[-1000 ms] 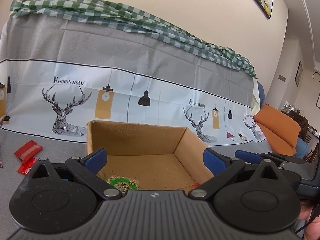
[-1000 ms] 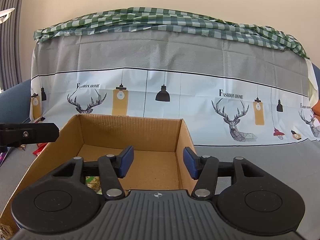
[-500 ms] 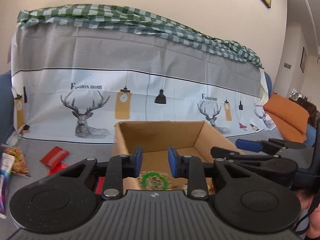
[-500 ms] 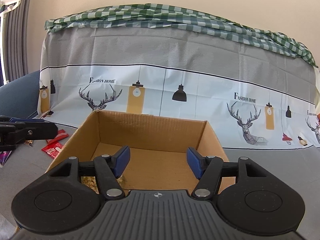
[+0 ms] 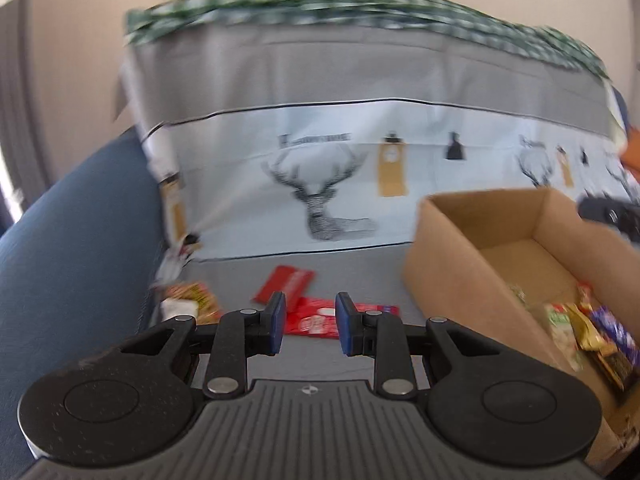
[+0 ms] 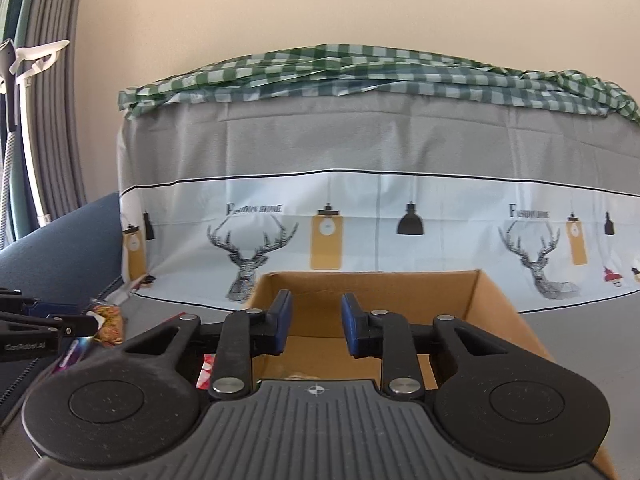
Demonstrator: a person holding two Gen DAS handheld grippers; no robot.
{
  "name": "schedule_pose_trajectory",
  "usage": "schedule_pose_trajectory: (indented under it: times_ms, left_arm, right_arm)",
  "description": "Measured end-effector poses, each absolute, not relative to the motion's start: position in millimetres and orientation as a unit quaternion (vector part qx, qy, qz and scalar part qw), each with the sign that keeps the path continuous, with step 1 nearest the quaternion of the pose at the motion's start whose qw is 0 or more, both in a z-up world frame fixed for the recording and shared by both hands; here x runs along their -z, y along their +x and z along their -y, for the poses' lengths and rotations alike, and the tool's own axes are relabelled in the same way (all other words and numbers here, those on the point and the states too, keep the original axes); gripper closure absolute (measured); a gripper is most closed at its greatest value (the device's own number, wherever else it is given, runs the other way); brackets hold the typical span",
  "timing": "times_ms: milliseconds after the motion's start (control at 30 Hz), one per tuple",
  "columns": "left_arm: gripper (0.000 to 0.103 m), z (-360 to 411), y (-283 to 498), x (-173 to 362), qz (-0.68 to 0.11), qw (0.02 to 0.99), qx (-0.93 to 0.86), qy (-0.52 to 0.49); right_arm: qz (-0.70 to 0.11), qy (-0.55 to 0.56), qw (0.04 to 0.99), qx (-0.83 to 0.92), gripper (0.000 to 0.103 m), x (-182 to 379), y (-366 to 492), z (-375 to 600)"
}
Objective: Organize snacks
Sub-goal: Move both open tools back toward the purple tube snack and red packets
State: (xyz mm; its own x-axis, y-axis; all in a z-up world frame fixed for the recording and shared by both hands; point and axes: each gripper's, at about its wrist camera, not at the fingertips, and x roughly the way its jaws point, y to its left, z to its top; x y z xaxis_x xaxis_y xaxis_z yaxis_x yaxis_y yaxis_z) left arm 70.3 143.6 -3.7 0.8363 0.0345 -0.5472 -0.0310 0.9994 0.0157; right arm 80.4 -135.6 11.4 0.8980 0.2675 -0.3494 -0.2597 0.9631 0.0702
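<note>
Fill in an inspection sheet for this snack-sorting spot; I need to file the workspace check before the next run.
Surface: grey cloth, partly bare.
Job's things: cardboard box holds several wrappers; red packets and a yellow-patterned packet lie outside it.
Clutter: nothing seen.
Grippers: left tool shut, empty, aimed at the red packets; right tool closing, nothing between its pads, over the box.
Cables: nothing seen.
Surroundings: deer-print cover, green checked cloth, blue cushion, beige wall.
</note>
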Motion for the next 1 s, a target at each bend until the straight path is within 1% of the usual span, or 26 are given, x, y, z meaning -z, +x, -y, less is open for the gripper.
schedule_pose_trajectory:
  times_ms: [100,300,400,533,600,667,767,867,967,1000]
  left_arm:
    - [0.074,-177,72,8,-0.310,0.948,-0.047,-0.050]
    - [0.073,-206,84,24,-0.370,0.918,-0.122,-0.066]
    - [0.073,-221,88,29,-0.382,0.907,-0.146,-0.097]
    - [0.073,-233,92,36,-0.398,0.894,-0.169,-0.117]
    - [0.073,-236,93,39,-0.405,0.889,-0.177,-0.118]
    - [0.073,-238,95,41,-0.408,0.887,-0.182,-0.116]
    - [0.072,-239,98,44,-0.413,0.885,-0.188,-0.110]
    - [0.069,-240,100,49,-0.420,0.880,-0.193,-0.106]
    - [0.062,-242,103,53,-0.425,0.877,-0.200,-0.103]
    - [0.062,-242,104,54,-0.427,0.876,-0.200,-0.101]
  right_arm:
    - [-0.181,0.010,0.971,-0.154,0.075,-11,79,118]
    - [-0.183,0.015,0.965,-0.189,0.075,-8,77,82]
    - [-0.192,0.020,0.959,-0.206,0.075,-3,77,63]
    - [-0.205,-0.004,0.951,-0.230,0.075,6,75,28]
    - [-0.222,-0.014,0.945,-0.240,0.073,12,77,10]
    - [-0.240,-0.030,0.939,-0.243,0.064,21,81,-9]
    - [-0.262,-0.051,0.935,-0.232,0.060,34,92,-35]
    - [-0.275,-0.064,0.938,-0.199,0.047,47,111,-55]
    - [-0.291,-0.065,0.939,-0.170,0.044,62,132,-68]
    - [-0.294,-0.072,0.939,-0.163,0.044,67,138,-73]
